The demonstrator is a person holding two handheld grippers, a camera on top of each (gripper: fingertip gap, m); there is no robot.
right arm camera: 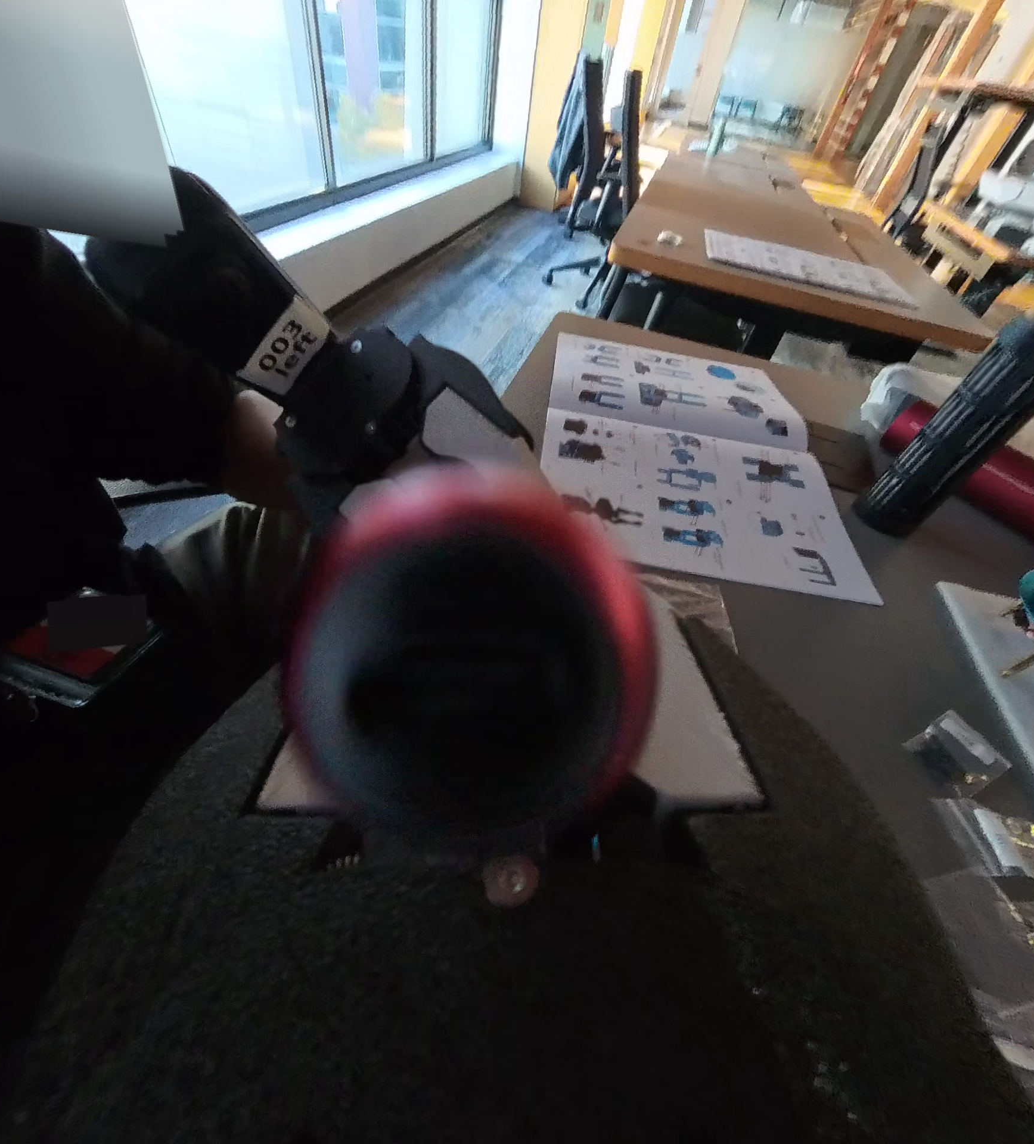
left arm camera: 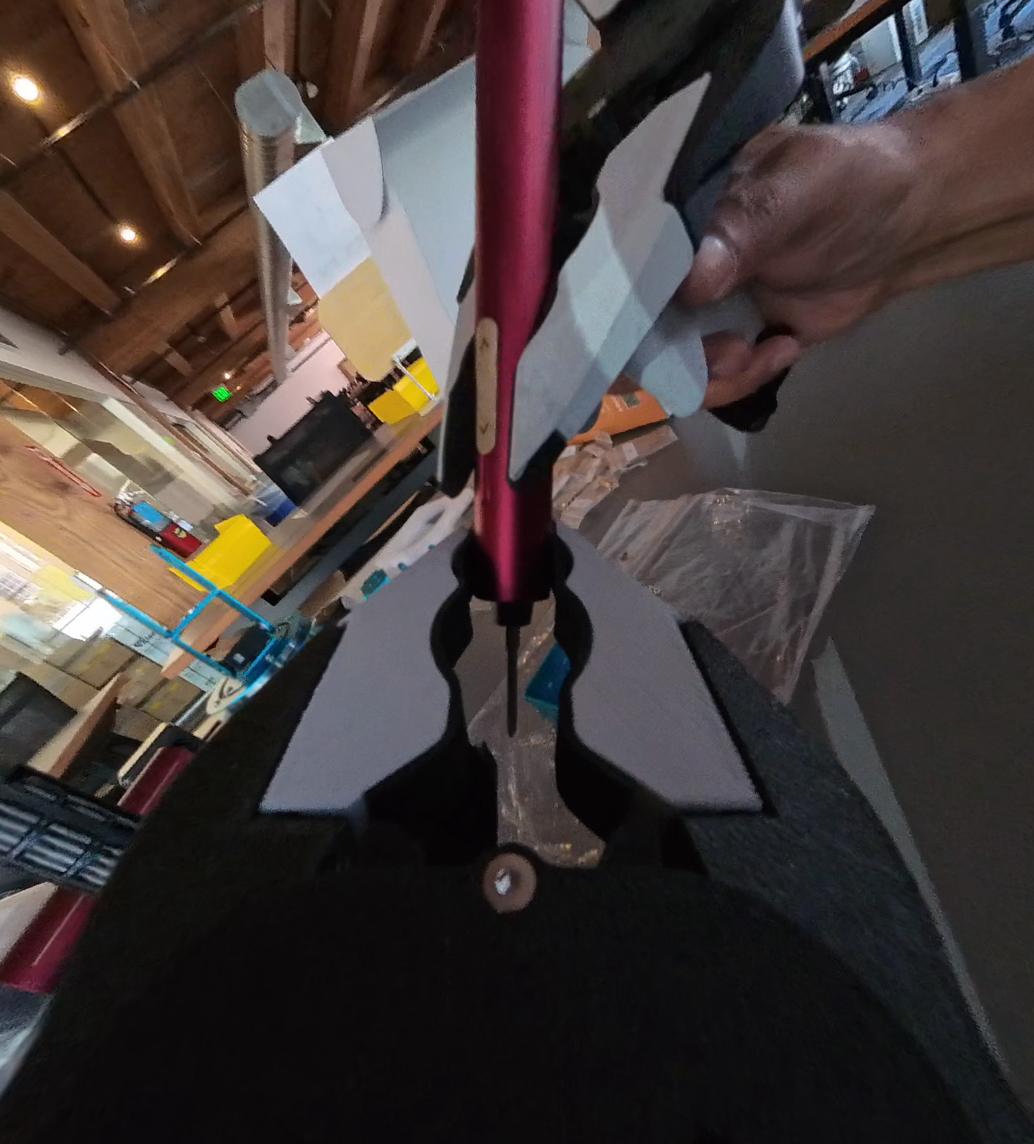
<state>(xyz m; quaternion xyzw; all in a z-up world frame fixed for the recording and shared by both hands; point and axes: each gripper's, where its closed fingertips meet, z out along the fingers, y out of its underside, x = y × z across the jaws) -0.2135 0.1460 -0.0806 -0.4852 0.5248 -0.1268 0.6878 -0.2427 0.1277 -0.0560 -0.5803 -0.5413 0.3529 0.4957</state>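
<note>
Both claws met on one red electric screwdriver [left arm camera: 517, 309]: the left claw [left arm camera: 511, 594] clamped near its bit end, the right claw [left arm camera: 502, 446] clamped around its barrel, above the bench [right arm camera: 842, 650].

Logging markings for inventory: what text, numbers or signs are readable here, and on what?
White label on left gripper: readable, not quoted.
Open booklet: print too small.
Green sign: blurred.
Screwdriver button strip: two arrow marks.

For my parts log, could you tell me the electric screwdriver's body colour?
Metallic crimson red; the electric screwdriver shows best in the left wrist view.
</note>
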